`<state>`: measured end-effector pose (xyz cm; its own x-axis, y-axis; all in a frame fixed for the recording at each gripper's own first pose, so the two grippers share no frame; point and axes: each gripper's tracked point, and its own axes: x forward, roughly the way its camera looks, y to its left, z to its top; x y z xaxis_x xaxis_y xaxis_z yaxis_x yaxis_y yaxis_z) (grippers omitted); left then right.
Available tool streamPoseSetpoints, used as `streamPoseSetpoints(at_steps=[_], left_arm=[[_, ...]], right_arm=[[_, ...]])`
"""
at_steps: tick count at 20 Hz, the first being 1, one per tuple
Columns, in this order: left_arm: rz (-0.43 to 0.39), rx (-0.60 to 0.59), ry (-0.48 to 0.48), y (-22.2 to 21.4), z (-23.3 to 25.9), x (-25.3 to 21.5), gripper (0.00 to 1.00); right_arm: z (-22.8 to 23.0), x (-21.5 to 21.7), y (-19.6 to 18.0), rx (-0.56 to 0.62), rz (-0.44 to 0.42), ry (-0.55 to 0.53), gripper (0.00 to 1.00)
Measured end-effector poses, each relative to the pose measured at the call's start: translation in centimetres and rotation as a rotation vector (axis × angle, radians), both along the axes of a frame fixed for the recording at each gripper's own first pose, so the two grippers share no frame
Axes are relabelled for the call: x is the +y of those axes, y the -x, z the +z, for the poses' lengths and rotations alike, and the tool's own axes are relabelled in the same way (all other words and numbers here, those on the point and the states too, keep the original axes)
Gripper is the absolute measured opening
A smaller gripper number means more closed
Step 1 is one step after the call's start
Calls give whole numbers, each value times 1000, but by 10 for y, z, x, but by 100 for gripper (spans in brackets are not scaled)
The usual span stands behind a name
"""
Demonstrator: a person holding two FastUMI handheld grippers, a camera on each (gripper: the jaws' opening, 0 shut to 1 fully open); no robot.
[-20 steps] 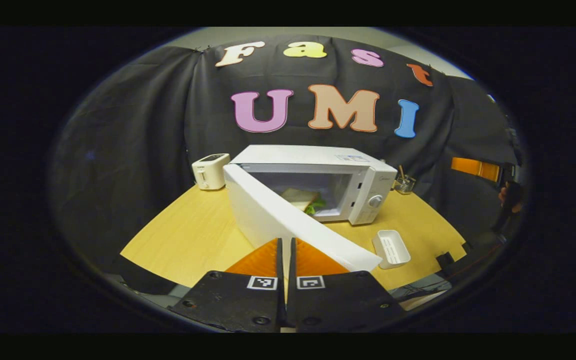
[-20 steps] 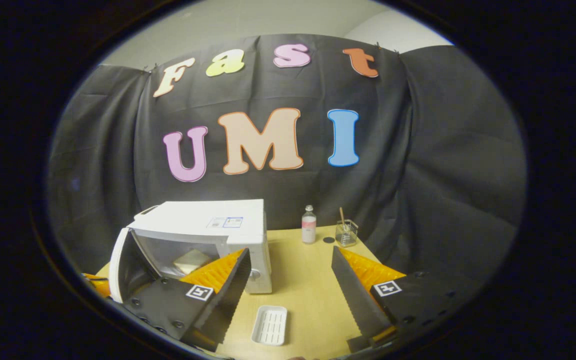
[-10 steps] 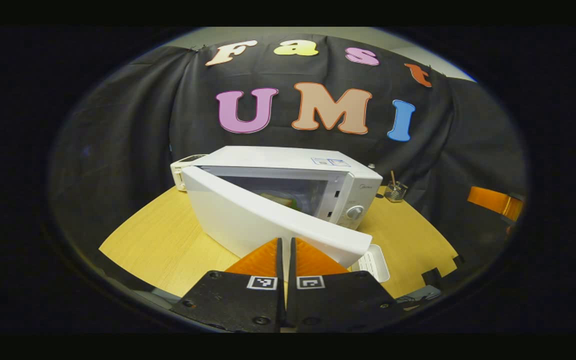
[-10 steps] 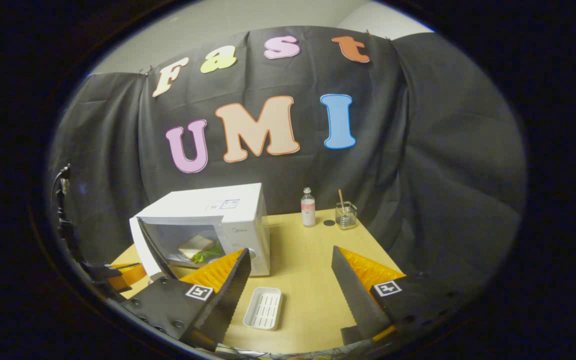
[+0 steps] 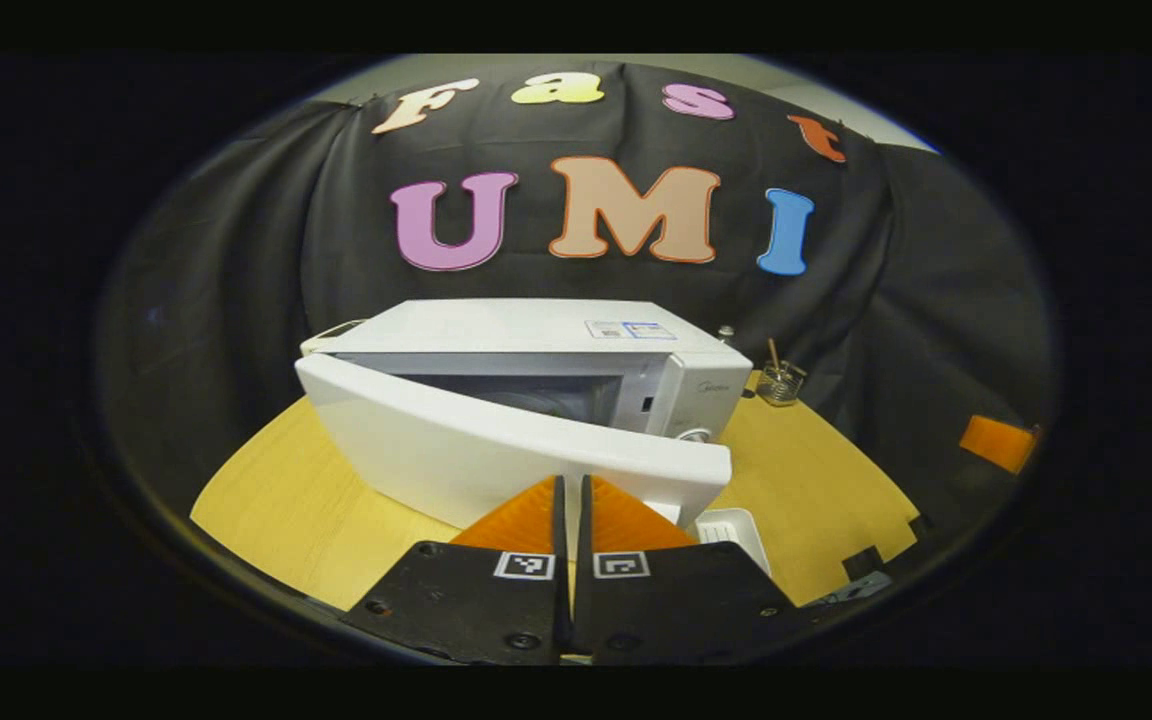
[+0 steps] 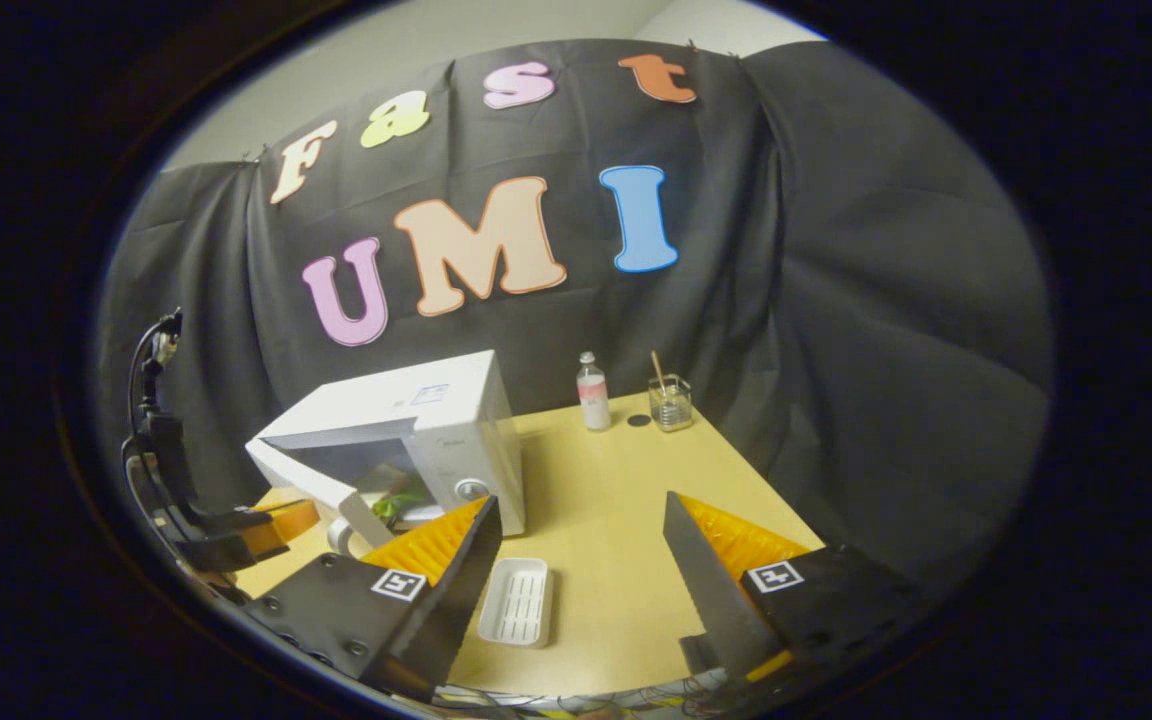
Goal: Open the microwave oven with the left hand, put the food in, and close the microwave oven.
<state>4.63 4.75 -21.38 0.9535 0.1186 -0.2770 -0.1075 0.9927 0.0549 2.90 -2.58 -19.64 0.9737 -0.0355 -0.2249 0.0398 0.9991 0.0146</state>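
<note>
Left gripper view puts your left gripper fingers pressed together with nothing between them, tips against the microwave door, which stands partly ajar. Beyond it the microwave sits on the wooden table.

Your right gripper hangs above the table with fingers spread wide and holding nothing, a white tray below them. Farther back, food lies inside the oven; a bottle and a glass jar stand at the far edge.
</note>
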Motion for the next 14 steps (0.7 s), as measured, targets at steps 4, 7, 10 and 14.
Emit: streamPoseSetpoints(at_steps=[4,7,10,14], left_arm=[[-25,0,-18,-22,3,-7,2],[-36,-2,-27,-38,3,-8,0],[-40,6,-23,-51,0,-8,0],[-28,1,-13,-66,2,-4,0]], right_arm=[[-5,-4,6,9,-8,-28,92],[-4,-5,8,-3,-11,-35,92],[-3,1,9,-13,13,-43,92],[-2,9,9,-16,47,-3,91]])
